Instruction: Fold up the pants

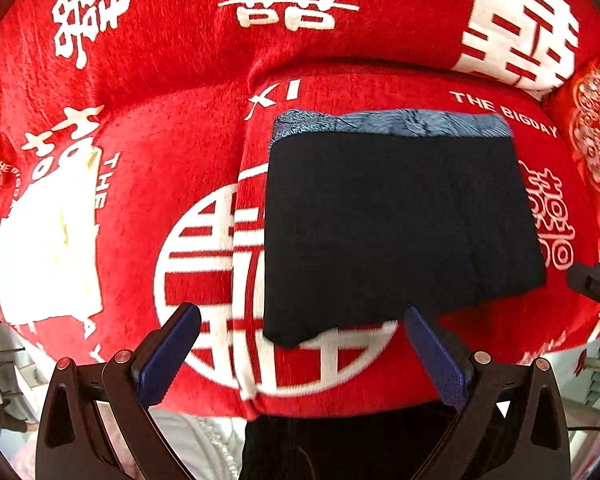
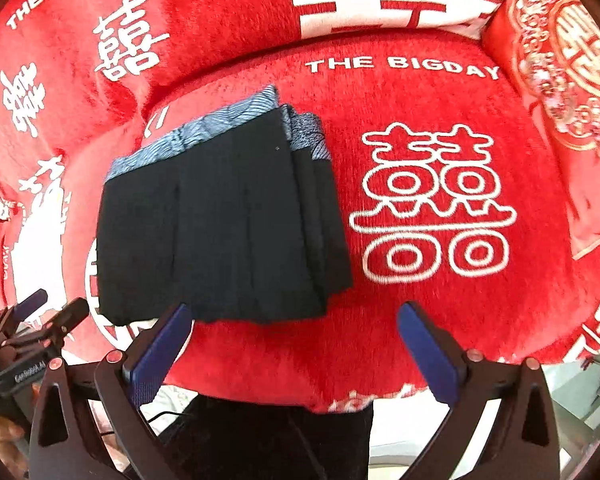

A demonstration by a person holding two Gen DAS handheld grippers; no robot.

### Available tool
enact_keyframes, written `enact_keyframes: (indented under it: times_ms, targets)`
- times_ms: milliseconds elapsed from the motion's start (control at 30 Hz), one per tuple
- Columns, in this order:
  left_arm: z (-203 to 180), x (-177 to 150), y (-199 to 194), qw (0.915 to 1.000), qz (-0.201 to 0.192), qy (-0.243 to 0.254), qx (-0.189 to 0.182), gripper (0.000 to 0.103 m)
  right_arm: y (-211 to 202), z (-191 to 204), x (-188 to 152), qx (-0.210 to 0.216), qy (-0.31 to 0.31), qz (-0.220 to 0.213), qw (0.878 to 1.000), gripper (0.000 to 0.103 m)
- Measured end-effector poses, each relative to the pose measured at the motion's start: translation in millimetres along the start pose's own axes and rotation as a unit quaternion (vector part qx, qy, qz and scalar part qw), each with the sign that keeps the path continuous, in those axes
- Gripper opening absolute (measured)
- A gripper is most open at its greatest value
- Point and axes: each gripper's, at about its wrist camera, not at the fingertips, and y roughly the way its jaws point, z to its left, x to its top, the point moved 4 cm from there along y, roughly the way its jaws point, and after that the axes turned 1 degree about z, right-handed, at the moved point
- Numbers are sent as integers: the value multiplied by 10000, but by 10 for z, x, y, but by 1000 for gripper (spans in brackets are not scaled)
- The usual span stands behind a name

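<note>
The pants [image 1: 396, 224] lie folded into a compact dark block on the red cover [image 1: 148, 128], grey-blue waistband [image 1: 388, 124] at the far edge, folded end toward me. My left claw [image 1: 302, 348] is spread wide and holds nothing; so is my right claw [image 2: 294, 344] — both hang just short of the near edge, touching no cloth.

From the left claw the block sits ahead and a little right, its near edge just beyond my fingertips. From the right claw it sits ahead and to the left, with the stacked layers showing along its right side [image 2: 324, 216]. Its longer run, as far as the fisheye lets me judge, goes from me toward the waistband.

I judge the folding close to done. If one more fold is wanted it would carry the near end up to the waistband, and the left claw is the better placed — the block lies more squarely before it. The layers on the right side could slide apart if pinched unevenly.
</note>
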Motion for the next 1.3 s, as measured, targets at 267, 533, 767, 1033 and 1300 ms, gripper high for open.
enact_keyframes:
  times_ms: [267,533,767,1033,1300]
  targets:
    - [-3,-181,-436,9995,-38,223,197,102,-518,219,-272,-331,-166,-80,9993,103]
    - [0,-226,-704,9995,-96,257,142,102,-720,343,-309,-467,-199,-135,9986,103]
    - [-17,-274,-757,9998,-7,80,203,102,-812,483,-258,-481,-532,-125,9973,103]
    - [-189,-342,-783,9994,118,-22,313,102,-796,448,-264,-498,-728,134,9960,103]
    - [-265,-337,-724,9992,265,-66,302,102,-716,448,-275,-498,-825,251,9950,103]
